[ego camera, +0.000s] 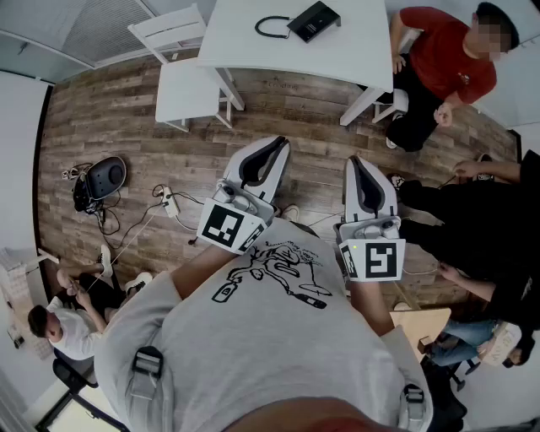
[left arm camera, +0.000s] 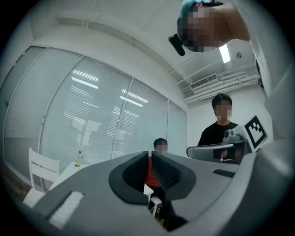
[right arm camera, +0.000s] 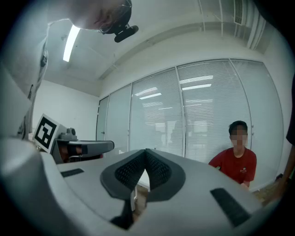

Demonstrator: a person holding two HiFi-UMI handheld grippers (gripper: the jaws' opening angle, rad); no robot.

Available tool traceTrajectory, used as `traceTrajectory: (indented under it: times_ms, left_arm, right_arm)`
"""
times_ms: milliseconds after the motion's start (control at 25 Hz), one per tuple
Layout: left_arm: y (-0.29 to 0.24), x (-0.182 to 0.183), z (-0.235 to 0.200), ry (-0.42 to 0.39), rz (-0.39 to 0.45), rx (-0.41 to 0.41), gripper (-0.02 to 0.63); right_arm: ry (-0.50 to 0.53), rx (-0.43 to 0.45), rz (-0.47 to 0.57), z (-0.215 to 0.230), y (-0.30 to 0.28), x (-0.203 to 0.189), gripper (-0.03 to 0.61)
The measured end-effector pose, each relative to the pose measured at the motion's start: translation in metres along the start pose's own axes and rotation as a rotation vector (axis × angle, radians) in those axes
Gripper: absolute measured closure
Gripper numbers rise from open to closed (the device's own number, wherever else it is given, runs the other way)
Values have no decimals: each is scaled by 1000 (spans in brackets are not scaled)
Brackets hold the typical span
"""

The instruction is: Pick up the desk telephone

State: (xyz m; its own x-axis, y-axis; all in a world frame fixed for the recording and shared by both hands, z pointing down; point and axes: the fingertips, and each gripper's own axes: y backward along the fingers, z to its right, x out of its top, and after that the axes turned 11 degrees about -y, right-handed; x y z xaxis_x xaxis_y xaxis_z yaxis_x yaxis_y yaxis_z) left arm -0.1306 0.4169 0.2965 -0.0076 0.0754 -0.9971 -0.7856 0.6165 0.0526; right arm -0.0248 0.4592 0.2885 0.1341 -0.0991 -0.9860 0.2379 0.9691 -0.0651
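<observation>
The black desk telephone (ego camera: 314, 20) lies on the white table (ego camera: 253, 42) at the top of the head view, its coiled cord looping to the left. Both grippers are held level in front of the person's chest, well short of the table. My left gripper (ego camera: 276, 143) is shut with nothing between its pads. My right gripper (ego camera: 354, 160) is shut and empty too. In the left gripper view the left gripper (left arm camera: 150, 156) shows its pads nearly touching. The right gripper (right arm camera: 145, 154) in its own view has its pads meeting at the tips. The phone appears in neither gripper view.
A white chair (ego camera: 181, 67) stands left of the table. A person in a red shirt (ego camera: 443, 63) sits at the table's right end. More people sit at the right and lower left. A black device (ego camera: 99, 181) and cables lie on the wood floor at left.
</observation>
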Motion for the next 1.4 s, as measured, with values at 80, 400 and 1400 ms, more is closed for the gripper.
traceTrajectory:
  times_ms: [80,400,1400]
  left_arm:
    - [-6,-1,-4,12,-1,-1,592]
    - [-37,-11,-44,35,2,-13,595]
    - [-155,-47,-239,87,-40,-47,604]
  right_arm:
    - [-1,-5,-3,4,-8,2,574]
    - [-39,4,22,11,-57,10,572]
    - [-20,-64,-19,47,-286,19,572]
